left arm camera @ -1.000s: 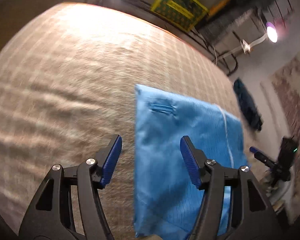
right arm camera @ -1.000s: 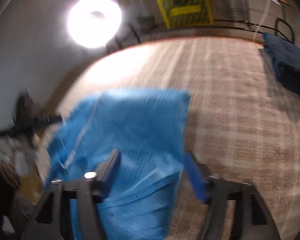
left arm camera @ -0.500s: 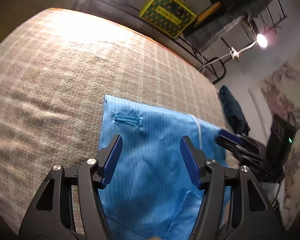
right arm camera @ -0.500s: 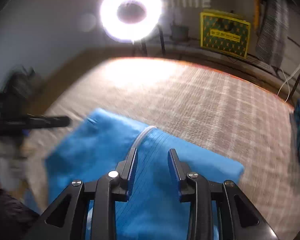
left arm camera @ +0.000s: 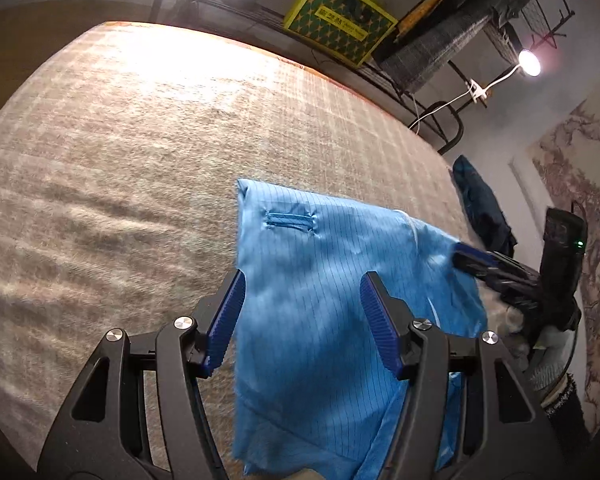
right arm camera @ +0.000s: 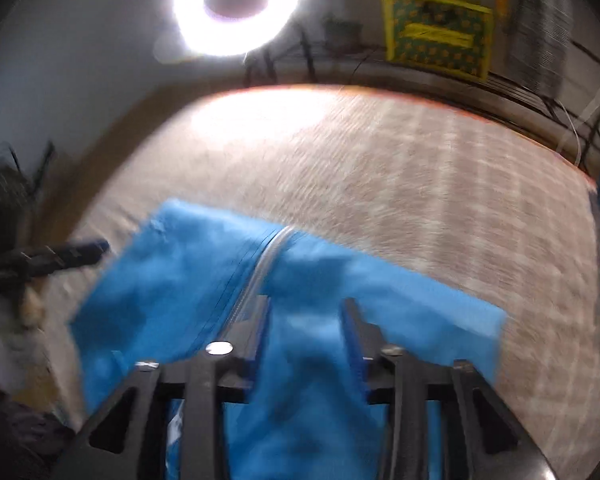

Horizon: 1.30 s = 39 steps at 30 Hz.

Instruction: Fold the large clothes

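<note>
- The blue garment [left arm camera: 340, 320] lies flat on the plaid blanket [left arm camera: 120, 160], filling the lower centre and right of the left wrist view; its far edge runs across mid-frame, with a stitched slot [left arm camera: 290, 222] near the upper left corner of the cloth.
- The left gripper [left arm camera: 302, 312] hangs over the garment with its jaws apart and nothing pinched — the left finger sits at the cloth's left edge, the right finger over its middle.
- The right gripper [left arm camera: 472, 260] shows at the right edge of that view, its dark tips at the garment's right border; whether they touch the cloth I cannot tell.
- In the right wrist view, which is blurred, the garment [right arm camera: 300, 300] spreads across the lower centre, a pale seam [right arm camera: 260, 268] running toward the left finger.
- The right gripper [right arm camera: 306, 328] has just been opening; cloth lies below and between the fingers, but the pads do not press on it.
- The left gripper [right arm camera: 76, 252] pokes in from the left of the frame, near the cloth's left corner.
- A ring light [right arm camera: 236, 4] glares at top centre.
</note>
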Each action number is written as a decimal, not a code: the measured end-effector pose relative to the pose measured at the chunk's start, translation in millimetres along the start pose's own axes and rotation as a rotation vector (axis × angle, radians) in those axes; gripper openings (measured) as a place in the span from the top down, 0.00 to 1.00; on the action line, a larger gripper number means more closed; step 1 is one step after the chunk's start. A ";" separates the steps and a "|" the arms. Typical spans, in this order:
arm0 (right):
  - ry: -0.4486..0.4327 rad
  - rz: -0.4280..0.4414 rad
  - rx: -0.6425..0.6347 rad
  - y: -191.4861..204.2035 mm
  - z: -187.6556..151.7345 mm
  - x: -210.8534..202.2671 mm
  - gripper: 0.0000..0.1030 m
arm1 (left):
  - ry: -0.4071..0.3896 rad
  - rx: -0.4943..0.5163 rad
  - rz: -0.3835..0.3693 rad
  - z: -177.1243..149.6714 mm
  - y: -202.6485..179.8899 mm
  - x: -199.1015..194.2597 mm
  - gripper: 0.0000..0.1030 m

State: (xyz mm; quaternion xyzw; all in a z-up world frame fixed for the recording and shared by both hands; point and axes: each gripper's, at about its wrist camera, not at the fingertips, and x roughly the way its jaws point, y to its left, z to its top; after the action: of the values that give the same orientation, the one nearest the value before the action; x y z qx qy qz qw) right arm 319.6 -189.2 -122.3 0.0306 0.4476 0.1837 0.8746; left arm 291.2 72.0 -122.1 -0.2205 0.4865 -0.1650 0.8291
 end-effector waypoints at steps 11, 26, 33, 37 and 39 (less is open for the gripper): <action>-0.062 0.174 0.348 -131.0 -69.4 -42.4 0.27 | 0.086 -0.256 -0.165 -4.6 63.1 9.6 0.33; 0.004 0.493 0.456 -145.2 -86.4 3.5 0.38 | 0.162 -0.322 -0.281 -3.1 67.9 45.7 0.33; 0.021 0.517 0.427 -116.6 -77.9 21.7 0.45 | 0.162 -0.276 -0.261 3.3 50.6 53.8 0.33; 0.029 0.516 0.425 -103.0 -74.3 27.4 0.49 | 0.159 -0.274 -0.237 4.3 42.5 61.6 0.47; 0.036 0.502 0.427 -99.2 -74.0 28.7 0.54 | 0.163 -0.255 -0.214 3.8 38.0 62.5 0.58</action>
State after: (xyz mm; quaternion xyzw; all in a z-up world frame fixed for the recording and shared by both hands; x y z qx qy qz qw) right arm 305.3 -279.8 -210.3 0.3193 0.4698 0.2959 0.7680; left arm 326.3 74.5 -186.4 -0.3602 0.5429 -0.2063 0.7301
